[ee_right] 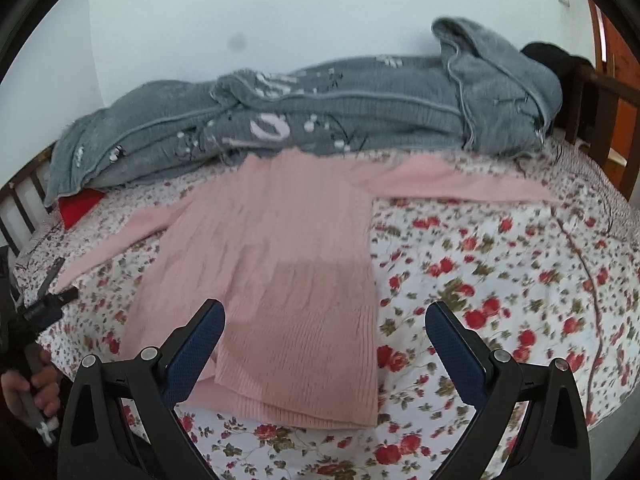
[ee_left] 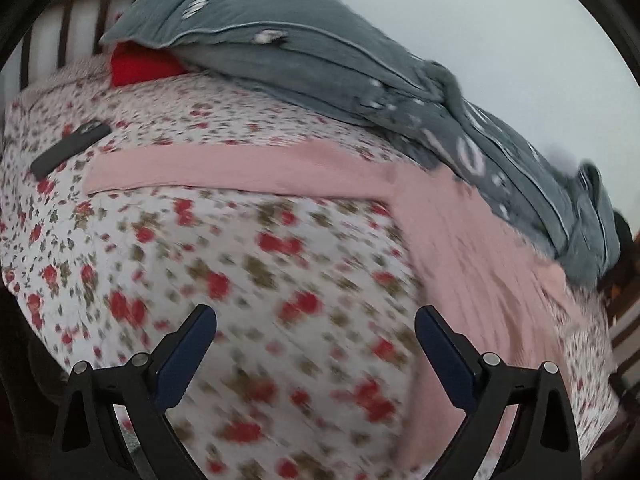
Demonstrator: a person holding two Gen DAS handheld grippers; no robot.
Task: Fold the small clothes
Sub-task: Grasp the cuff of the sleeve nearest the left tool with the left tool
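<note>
— Both jaws gaping, holding nothing: left gripper [ee_left: 316, 326], right gripper [ee_right: 325, 320].

— Count?

— I'm seeing one pink ribbed knit sweater [ee_right: 276, 240] lying flat on the floral bedsheet [ee_right: 500, 264], one grey blanket [ee_right: 320, 120]; its markings are unreadable.

Bare rose-printed bedsheet [ee_right: 500, 280] lies open right of the flat pink ribbed sweater [ee_right: 288, 240]; a bunched grey fleece blanket [ee_right: 320, 120] blocks the far side, against the wall.
</note>
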